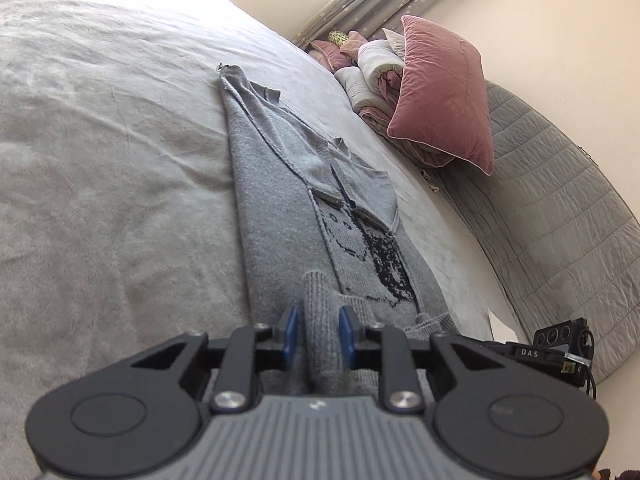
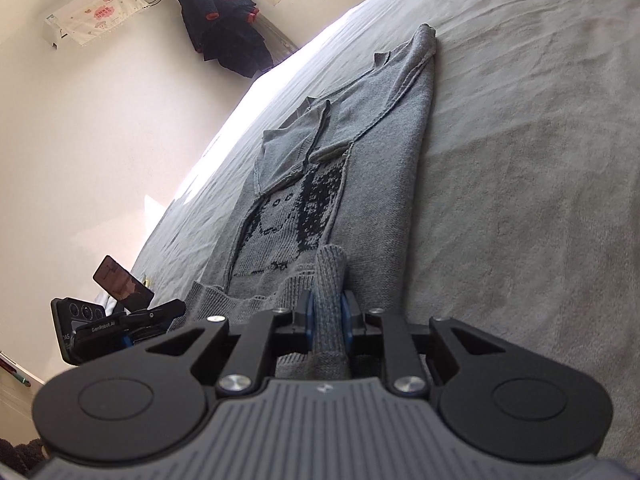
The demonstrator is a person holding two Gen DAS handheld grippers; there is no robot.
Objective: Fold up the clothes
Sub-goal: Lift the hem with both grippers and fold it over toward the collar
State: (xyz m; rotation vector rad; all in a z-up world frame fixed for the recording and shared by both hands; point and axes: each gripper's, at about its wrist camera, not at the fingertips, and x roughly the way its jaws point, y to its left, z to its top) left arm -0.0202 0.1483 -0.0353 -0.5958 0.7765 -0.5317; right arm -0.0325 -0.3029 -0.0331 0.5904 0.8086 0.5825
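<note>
A grey knit sweater [image 1: 280, 184] with a dark pattern lies on the bed, its sides and sleeves folded in to a long strip. It also shows in the right wrist view [image 2: 360, 152]. My left gripper [image 1: 318, 330] is shut on a bunched fold of the sweater's ribbed hem [image 1: 318, 304]. My right gripper [image 2: 327, 314] is shut on another bunch of the ribbed hem [image 2: 331, 280]. The other gripper shows at the edge of each view, the right one in the left wrist view [image 1: 560, 348] and the left one in the right wrist view [image 2: 120, 320].
The bed's grey cover [image 1: 100, 160] spreads wide around the sweater. A pink pillow [image 1: 444, 92] and rolled bedding [image 1: 372, 68] lie by the padded grey headboard [image 1: 560, 208]. Dark clothes [image 2: 224, 20] hang on the wall; a phone on a stand [image 2: 120, 280] is beside the bed.
</note>
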